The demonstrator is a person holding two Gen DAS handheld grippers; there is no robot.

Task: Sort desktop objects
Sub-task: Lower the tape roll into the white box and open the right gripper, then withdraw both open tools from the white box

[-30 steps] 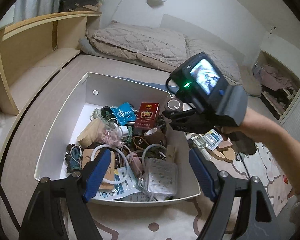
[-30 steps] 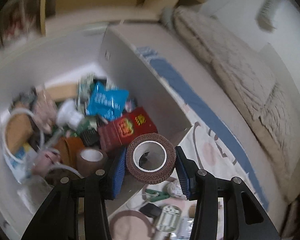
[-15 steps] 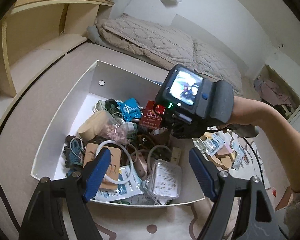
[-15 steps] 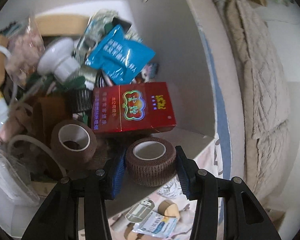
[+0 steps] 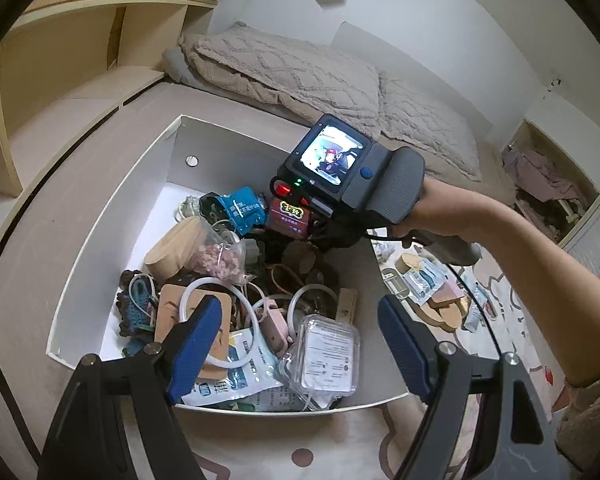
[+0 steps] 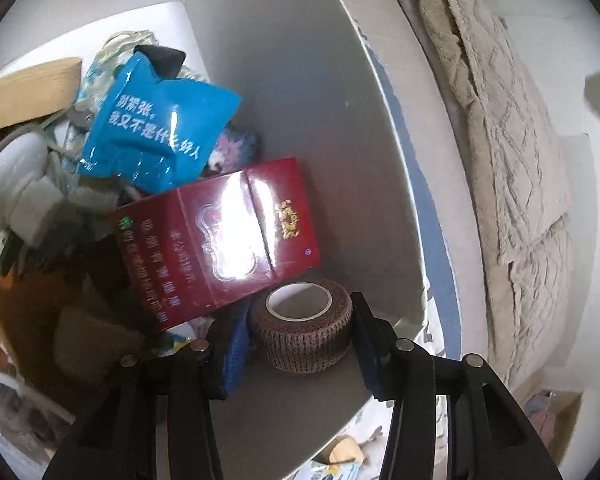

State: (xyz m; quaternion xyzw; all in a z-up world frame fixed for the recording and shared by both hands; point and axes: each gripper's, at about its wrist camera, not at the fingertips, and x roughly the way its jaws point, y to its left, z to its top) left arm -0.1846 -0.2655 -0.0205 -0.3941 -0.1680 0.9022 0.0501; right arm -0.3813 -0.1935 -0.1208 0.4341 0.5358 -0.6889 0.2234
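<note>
1. Brown bandage roll (image 6: 303, 327): clamped between the two blue-padded fingers of the right claw (image 6: 300, 334), open end up, now low inside the white box (image 6: 320, 92), just beside the box's near corner wall and touching or nearly touching the edge of the red cigarette pack (image 6: 220, 236). A second ago: same roll held above the box rim, with the floor mat showing beneath it.
2. Change: roll carried down and in over the box wall, wrist rolled so that the core faces the camera less squarely. Grip width unchanged throughout; pads pressed on both sides of the roll, no release yet.
3. Meaning for the task, as a judgement: placement step nearly complete; only opening of the fingers and withdrawal left. Whether the roll rests on the box floor cannot be told.
4. Neighbours in the box: blue foil sachet (image 6: 160, 136) behind the red pack, a second brown roll (image 6: 88, 340) dim at lower left, white tubing and a clear plastic case (image 5: 332, 356) nearer the front wall.
5. Left claw (image 5: 296, 344): held wide apart, nothing between its pads, poised over the front of the box, little shifted.
6. Outside the box: small packets and a wooden piece (image 5: 440, 304) unsorted on the patterned floor mat (image 5: 512, 300); bed with beige quilt (image 5: 292, 76) behind.
</note>
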